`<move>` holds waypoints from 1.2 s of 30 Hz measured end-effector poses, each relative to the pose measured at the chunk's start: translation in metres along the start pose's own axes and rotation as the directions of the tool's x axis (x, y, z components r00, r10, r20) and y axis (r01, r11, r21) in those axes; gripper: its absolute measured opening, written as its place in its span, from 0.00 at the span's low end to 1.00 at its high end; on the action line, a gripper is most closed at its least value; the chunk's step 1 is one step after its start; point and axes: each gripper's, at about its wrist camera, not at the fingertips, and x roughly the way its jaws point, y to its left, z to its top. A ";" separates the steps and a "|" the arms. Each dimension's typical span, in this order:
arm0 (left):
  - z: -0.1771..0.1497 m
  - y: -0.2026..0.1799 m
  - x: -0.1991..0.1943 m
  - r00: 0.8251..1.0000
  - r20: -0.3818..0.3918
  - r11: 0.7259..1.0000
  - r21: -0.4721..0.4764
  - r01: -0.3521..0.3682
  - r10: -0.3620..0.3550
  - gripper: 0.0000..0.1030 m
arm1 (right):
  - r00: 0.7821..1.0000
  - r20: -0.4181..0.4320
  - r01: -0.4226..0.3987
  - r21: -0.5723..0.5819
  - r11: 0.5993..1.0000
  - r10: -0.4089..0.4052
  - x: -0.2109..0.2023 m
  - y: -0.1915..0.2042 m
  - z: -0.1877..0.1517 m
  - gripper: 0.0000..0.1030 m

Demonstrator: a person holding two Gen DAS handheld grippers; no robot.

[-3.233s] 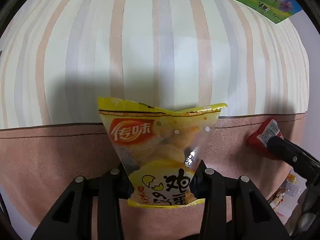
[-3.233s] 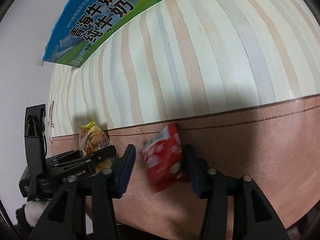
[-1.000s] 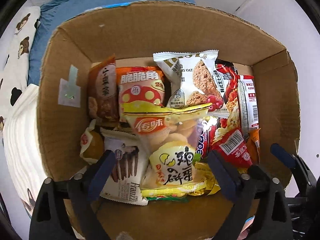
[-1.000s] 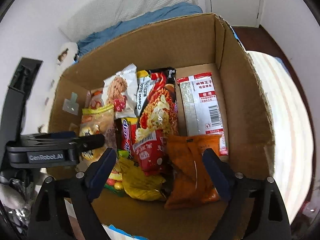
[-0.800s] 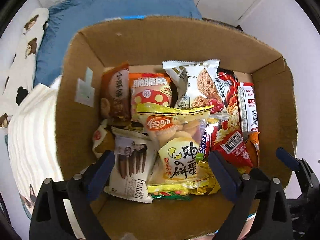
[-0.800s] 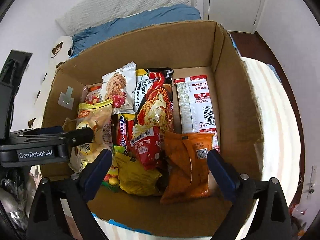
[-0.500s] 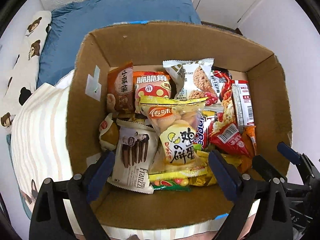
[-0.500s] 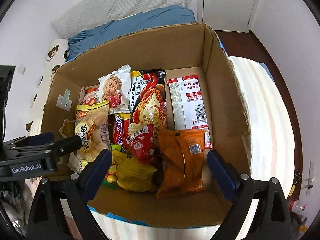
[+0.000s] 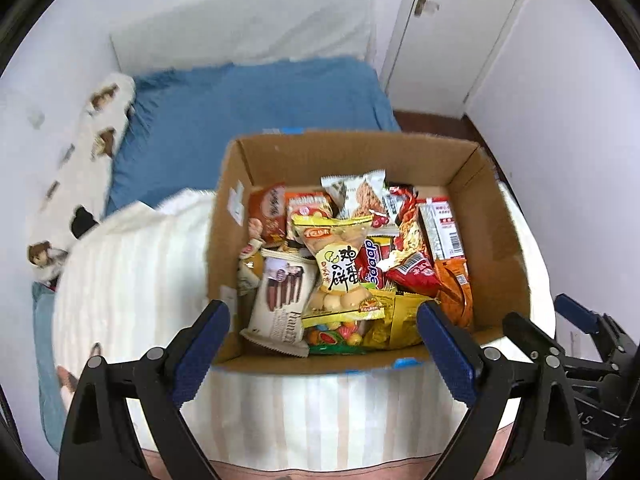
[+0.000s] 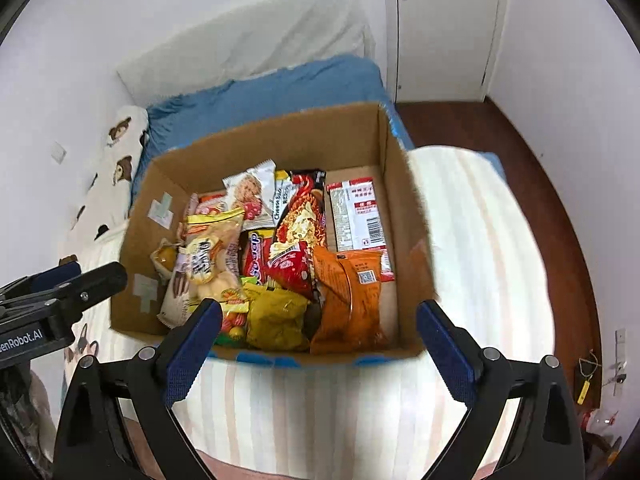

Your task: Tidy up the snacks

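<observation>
An open cardboard box (image 9: 496, 216) (image 10: 392, 200) stands on a striped cloth and holds several snack packs. A yellow biscuit bag (image 9: 340, 264) (image 10: 210, 254) lies on top near the middle-left. A small red pack (image 9: 416, 274) (image 10: 290, 266) lies beside it, next to an orange pack (image 10: 348, 296). My left gripper (image 9: 324, 316) is open and empty, above the box's near edge. My right gripper (image 10: 318, 314) is open and empty, also above the near edge.
The striped cloth (image 9: 132, 280) (image 10: 488, 248) covers the surface around the box. A blue bed (image 9: 248, 104) and a bear-print pillow (image 9: 80, 168) lie behind. A white door (image 10: 444, 28) and dark wood floor (image 10: 532, 152) are at the right.
Both grippers let go of their packs, the yellow bag and the red pack, which now lie in the box. Both grippers have pulled back and up from the box, jaws wide.
</observation>
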 end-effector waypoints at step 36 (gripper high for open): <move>-0.184 -0.017 -0.231 0.918 0.390 0.997 -0.001 -0.079 0.073 0.93 | 0.932 0.359 -0.004 -0.119 0.993 0.046 -0.269 0.032 -0.158 1.00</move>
